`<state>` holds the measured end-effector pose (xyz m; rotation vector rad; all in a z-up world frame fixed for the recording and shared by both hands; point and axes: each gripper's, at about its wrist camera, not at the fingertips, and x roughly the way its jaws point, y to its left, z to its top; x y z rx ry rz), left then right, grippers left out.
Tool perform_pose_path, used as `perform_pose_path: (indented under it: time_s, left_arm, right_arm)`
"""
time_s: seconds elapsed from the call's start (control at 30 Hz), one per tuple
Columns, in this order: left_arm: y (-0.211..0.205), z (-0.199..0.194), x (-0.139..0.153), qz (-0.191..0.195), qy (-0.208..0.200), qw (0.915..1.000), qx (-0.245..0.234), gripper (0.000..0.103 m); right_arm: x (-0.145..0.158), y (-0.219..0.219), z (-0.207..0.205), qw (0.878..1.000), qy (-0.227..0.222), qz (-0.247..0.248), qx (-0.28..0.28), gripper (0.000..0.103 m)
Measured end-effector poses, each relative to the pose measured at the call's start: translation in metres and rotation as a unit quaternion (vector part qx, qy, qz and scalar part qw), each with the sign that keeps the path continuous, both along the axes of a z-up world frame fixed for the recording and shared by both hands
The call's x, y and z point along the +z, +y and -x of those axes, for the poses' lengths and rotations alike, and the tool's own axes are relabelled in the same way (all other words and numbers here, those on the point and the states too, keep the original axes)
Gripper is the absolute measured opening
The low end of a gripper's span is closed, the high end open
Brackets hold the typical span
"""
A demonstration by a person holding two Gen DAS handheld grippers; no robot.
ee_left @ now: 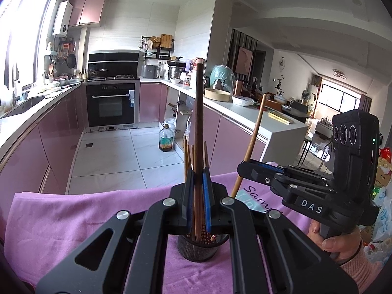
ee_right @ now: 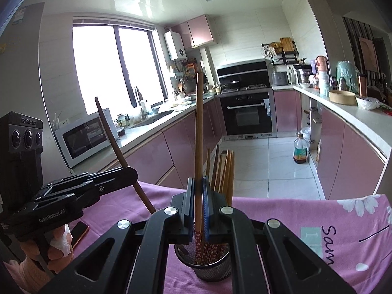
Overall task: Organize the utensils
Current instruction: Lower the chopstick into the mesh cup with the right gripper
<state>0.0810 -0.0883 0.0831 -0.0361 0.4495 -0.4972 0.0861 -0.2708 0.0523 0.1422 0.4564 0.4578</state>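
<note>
A black mesh holder [ee_left: 197, 248] stands on the pink cloth [ee_left: 73, 220] with several chopsticks in it; it also shows in the right wrist view [ee_right: 210, 267]. My left gripper [ee_left: 198, 191] is shut on a dark brown chopstick [ee_left: 199, 112], held upright over the holder. My right gripper [ee_right: 198, 196] is shut on a lighter chopstick [ee_right: 199, 127] with a red patterned end, also upright over the holder. Each gripper shows in the other's view: the right gripper [ee_left: 241, 171] holds its chopstick [ee_left: 253, 134], and the left gripper [ee_right: 133, 174] holds its chopstick [ee_right: 115, 142].
A phone [ee_right: 78, 232] lies on the cloth at the left. Beyond the table's far edge is the kitchen floor with an oil bottle [ee_left: 165, 138], pink cabinets and an oven [ee_left: 111, 105]. A microwave [ee_right: 83, 138] sits on the left counter.
</note>
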Motion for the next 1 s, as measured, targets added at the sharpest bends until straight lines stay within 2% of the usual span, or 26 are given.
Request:
perform_pose_path:
  time_s: [1.0]
  left_arm:
    - [-0.004,-0.015,-0.017,-0.022,0.062,0.9978,-0.01,0.008]
  right_arm:
    - [-0.037,0.025,-0.025,0.998,0.057,0.029,-0.002,0.005]
